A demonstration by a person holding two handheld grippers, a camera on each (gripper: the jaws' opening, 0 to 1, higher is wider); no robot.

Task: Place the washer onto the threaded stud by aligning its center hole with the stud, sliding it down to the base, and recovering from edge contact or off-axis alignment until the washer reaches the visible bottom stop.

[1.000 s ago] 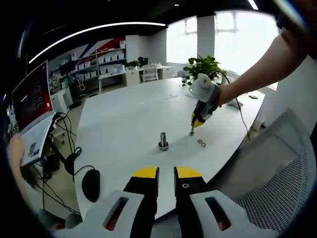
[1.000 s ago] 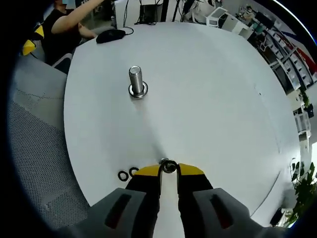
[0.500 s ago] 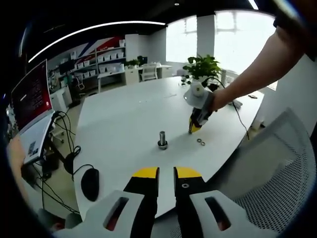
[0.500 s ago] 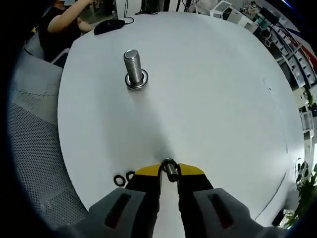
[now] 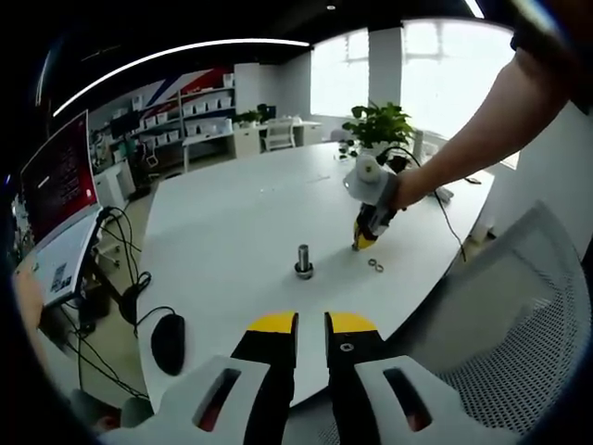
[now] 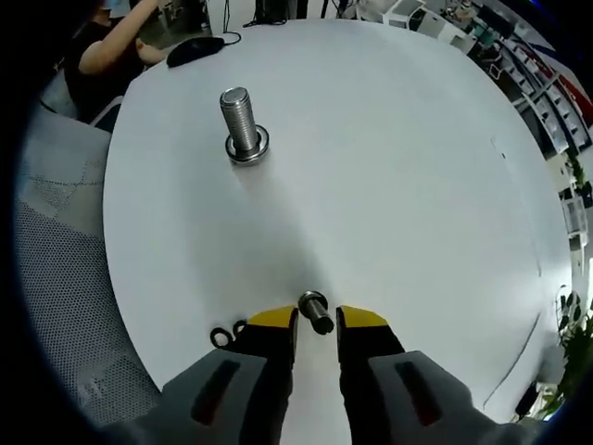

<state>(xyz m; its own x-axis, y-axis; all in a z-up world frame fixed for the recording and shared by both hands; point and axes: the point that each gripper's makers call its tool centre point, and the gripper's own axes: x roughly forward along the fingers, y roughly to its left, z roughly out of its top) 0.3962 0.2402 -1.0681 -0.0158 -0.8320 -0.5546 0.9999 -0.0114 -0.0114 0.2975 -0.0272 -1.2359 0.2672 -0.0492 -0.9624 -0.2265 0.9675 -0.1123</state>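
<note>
The threaded stud (image 5: 303,261) (image 6: 239,120) stands upright on the white table (image 5: 232,232) (image 6: 398,167), with a metal ring (image 6: 247,148) around its base. My right gripper (image 6: 317,317) is slightly open, and a small metal piece (image 6: 315,311) with a round end sits between its yellow tips, a thin gap on each side. In the left gripper view the right gripper (image 5: 359,243) points down at the table, right of the stud. Two loose dark washers (image 5: 376,267) (image 6: 225,335) lie beside it. My left gripper (image 5: 310,323) hovers near the table's edge, shut on nothing.
A black mouse (image 5: 170,345) (image 6: 195,48) and cables lie at the table's end near a laptop (image 5: 65,213). A mesh chair (image 5: 519,315) (image 6: 56,260) stands along the edge. A potted plant (image 5: 380,125) sits at the far side. A person (image 6: 111,46) is beyond the mouse.
My right gripper's jaws have parted a little around the small metal piece and the stud now sits slightly further left in its view. The left gripper has not moved.
</note>
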